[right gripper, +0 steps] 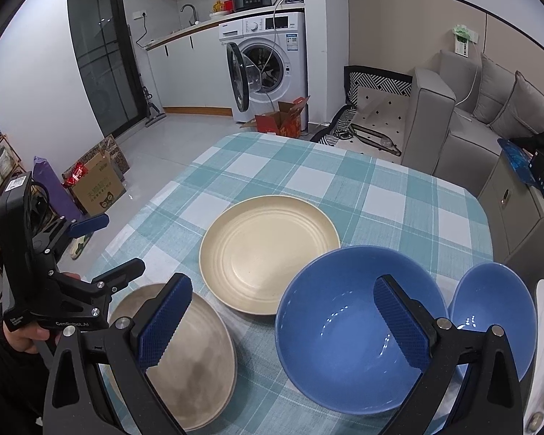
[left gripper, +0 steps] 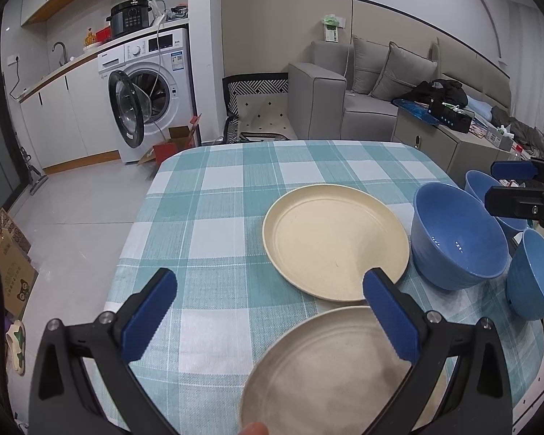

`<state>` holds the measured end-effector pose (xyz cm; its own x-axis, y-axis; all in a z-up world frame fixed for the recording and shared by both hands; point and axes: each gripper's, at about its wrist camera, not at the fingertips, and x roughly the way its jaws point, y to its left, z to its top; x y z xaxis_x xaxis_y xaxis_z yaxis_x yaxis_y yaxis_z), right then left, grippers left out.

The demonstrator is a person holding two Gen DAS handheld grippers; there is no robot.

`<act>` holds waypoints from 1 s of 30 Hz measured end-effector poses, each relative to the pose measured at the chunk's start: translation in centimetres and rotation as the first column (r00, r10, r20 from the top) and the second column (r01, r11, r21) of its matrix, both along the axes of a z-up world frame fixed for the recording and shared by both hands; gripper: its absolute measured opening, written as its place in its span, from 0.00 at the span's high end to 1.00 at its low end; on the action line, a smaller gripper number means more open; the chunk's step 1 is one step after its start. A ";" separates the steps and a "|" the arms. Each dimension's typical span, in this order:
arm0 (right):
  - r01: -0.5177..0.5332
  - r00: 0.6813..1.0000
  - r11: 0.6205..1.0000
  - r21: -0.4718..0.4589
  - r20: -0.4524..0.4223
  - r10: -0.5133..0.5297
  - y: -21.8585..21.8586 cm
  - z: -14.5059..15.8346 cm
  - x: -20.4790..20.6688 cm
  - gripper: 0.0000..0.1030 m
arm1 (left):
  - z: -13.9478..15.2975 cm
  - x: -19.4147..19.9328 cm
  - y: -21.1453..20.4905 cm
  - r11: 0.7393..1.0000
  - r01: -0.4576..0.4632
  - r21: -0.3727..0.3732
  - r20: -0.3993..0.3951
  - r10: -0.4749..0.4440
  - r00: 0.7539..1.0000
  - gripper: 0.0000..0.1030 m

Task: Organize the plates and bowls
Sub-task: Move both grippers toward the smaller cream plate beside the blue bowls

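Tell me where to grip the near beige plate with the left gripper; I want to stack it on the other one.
Take the near beige plate by its rim, one finger above the lip and one below, since it lies flat and shallow with no handle. The left gripper is open right over its near-left edge, so probably come in low from that side; the far beige plate crowds the far edge.

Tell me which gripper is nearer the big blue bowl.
Right. The right gripper hangs open just above the big blue bowl, one finger over its inside. The left gripper is open over the near cream plate, farther away.
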<state>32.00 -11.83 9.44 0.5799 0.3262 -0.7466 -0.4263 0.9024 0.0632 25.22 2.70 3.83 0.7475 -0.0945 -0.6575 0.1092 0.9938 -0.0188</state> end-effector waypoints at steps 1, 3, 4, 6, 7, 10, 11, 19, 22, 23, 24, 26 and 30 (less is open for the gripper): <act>-0.001 1.000 1.000 -0.003 -0.001 0.001 0.1 0.0 0.3 0.01 | 0.0 0.2 0.0 1.000 0.000 -0.002 -0.002 0.000 1.000 0.00; -0.004 1.000 1.000 -0.006 -0.005 0.004 0.3 0.0 0.8 0.01 | -0.1 0.6 0.1 1.000 0.001 -0.007 -0.007 -0.001 1.000 0.00; -0.004 1.000 1.000 -0.008 -0.009 0.003 0.3 0.0 1.1 0.01 | -0.1 0.8 0.1 1.000 0.001 -0.008 -0.010 -0.001 1.000 0.00; -0.003 1.000 1.000 -0.011 -0.015 0.003 0.5 -0.1 1.5 0.01 | -0.2 1.1 0.1 1.000 0.001 -0.009 -0.014 -0.001 1.000 0.00; -0.003 1.000 1.000 -0.012 -0.018 0.003 0.6 -0.1 1.9 0.01 | -0.3 1.4 0.1 1.000 0.001 -0.010 -0.017 -0.001 1.000 0.00; -0.003 1.000 1.000 -0.014 -0.030 0.002 0.8 -0.3 2.8 0.01 | -0.4 1.9 0.1 1.000 0.001 -0.012 -0.026 -0.002 1.000 0.00; 0.000 0.999 1.000 -0.016 -0.038 0.000 0.9 -0.4 3.2 0.01 | -0.5 2.1 0.2 1.000 0.002 -0.012 -0.028 -0.002 1.000 0.00; 0.007 0.998 1.000 -0.018 -0.068 -0.008 1.1 -1.3 5.5 0.01 | -1.2 3.4 0.2 1.000 0.000 -0.006 -0.056 -0.001 0.998 0.00; 0.005 0.997 1.000 -0.024 -0.082 -0.007 1.2 -1.9 6.0 0.01 | -1.4 3.8 0.1 1.000 0.002 -0.005 -0.061 -0.003 0.998 0.00; 0.005 0.996 1.000 -0.027 -0.085 -0.007 1.2 -2.0 6.2 0.01 | -1.4 3.9 0.1 1.000 0.002 -0.005 -0.062 -0.002 0.998 0.00; 0.005 0.996 1.000 -0.030 -0.088 -0.007 1.3 -2.2 6.4 0.01 | -1.5 4.1 0.1 1.000 0.001 -0.005 -0.064 -0.001 0.998 0.00; 0.007 0.995 0.999 -0.031 -0.096 -0.010 1.3 -2.4 6.9 0.01 | -1.6 4.4 0.1 1.000 0.000 -0.006 -0.068 -0.001 0.998 0.00; 0.005 0.994 0.999 -0.042 -0.111 -0.010 1.5 -3.0 7.9 0.01 | -2.0 5.0 0.0 1.000 -0.002 0.001 -0.075 0.002 0.997 0.00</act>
<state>39.93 -10.29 6.48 0.4950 0.2892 -0.8193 -0.4118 0.9084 0.0719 30.25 2.73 1.82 0.6966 -0.0922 -0.7116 0.1051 0.9941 -0.0258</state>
